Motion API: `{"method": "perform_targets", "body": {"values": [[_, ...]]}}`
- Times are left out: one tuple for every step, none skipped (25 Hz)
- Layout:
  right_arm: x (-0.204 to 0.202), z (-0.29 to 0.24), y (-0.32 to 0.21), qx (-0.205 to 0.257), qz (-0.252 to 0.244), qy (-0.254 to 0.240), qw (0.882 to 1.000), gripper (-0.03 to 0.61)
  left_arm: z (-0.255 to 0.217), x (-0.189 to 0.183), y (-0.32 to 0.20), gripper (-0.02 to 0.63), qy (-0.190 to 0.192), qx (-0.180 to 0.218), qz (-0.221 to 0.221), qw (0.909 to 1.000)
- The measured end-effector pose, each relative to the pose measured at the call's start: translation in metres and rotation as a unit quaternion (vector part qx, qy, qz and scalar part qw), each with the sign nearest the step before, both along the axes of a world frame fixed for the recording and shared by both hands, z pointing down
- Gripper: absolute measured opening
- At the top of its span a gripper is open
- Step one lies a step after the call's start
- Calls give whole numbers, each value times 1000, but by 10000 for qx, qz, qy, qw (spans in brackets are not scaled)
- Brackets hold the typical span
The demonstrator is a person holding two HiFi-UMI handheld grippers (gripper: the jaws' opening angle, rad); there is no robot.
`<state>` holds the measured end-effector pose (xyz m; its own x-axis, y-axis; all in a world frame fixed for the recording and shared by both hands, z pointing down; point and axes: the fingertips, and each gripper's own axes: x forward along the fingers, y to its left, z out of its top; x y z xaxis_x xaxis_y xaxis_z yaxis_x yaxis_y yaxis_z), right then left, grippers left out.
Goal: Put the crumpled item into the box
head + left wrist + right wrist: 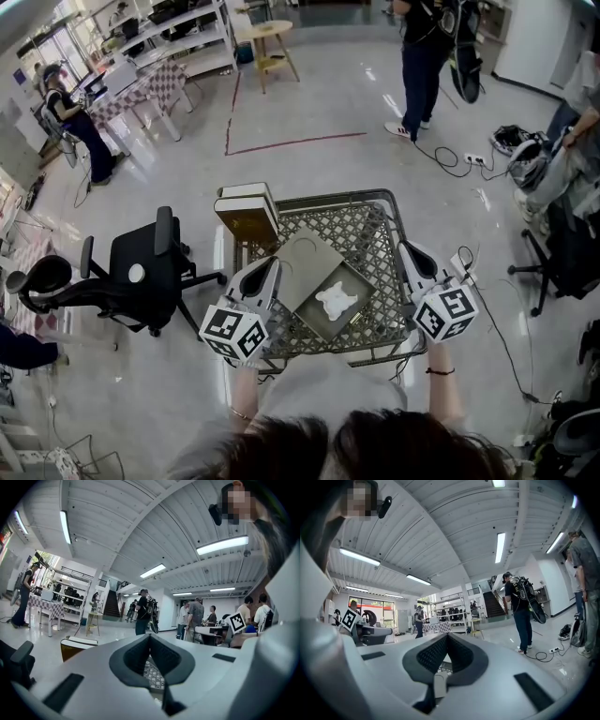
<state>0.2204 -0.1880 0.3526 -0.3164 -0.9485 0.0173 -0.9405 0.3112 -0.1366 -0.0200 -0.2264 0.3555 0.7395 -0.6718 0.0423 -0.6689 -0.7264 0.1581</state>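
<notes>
Bright hall, mesh desk (pixel 361 230). Crumpled item (pixel 336 300), probably paper, so light and soft, is lying inside the open box (pixel 364 284) mid-desk; any raised fold is offering a pinch. Left tool (pixel 265 275) and right tool (pixel 412 258) are hovering closed, empty.

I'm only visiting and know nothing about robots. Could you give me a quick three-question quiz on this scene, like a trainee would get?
1. True or false: the white crumpled item already lies inside the open box.
2. What lies at the far left corner of the mesh table? A) books B) a laptop C) a kettle
3. Fill in: the left gripper and right gripper both have their fingers ___, holding nothing.
Key: 1 true; 2 A; 3 shut.
</notes>
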Motion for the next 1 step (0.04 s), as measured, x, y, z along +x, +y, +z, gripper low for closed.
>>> {"method": "perform_targets", "body": {"values": [[1,1,0,-9,1,1,10000,21,0,1,0,17,-5,3,3,10000]]}}
